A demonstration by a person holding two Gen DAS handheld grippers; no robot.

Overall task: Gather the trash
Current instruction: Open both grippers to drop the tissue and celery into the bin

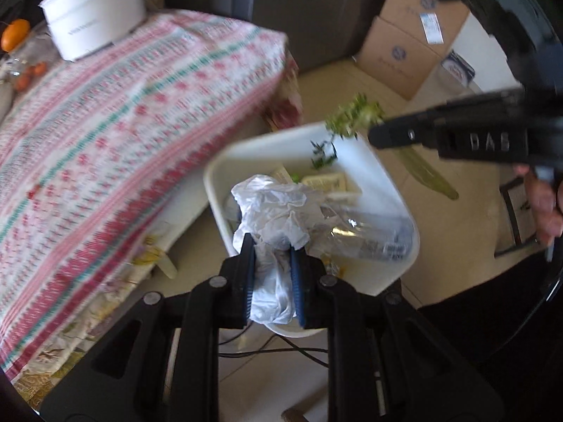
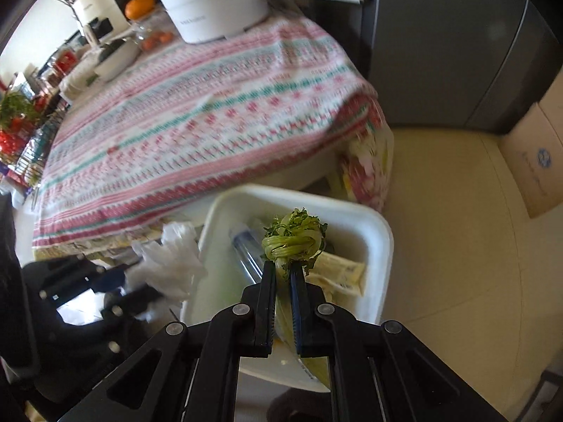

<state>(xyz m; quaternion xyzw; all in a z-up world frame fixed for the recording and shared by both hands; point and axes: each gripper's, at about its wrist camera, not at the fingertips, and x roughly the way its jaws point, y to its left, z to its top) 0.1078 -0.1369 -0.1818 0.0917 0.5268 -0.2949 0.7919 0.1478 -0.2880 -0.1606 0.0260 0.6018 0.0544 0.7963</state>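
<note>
Left gripper clamps crumpled white plastic above the white bin's near-left rim; right gripper pinches a celery stalk, its long axis hanging downward, over the bin's far side.

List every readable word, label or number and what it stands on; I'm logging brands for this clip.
"DAS": raised letters on the right tongs, seen from the left wrist.
Grey print on the white pot: blurred, unreadable.
Round logos and white sticker on the cardboard boxes: unreadable.
Label on the plastic bottle: unreadable.
</note>
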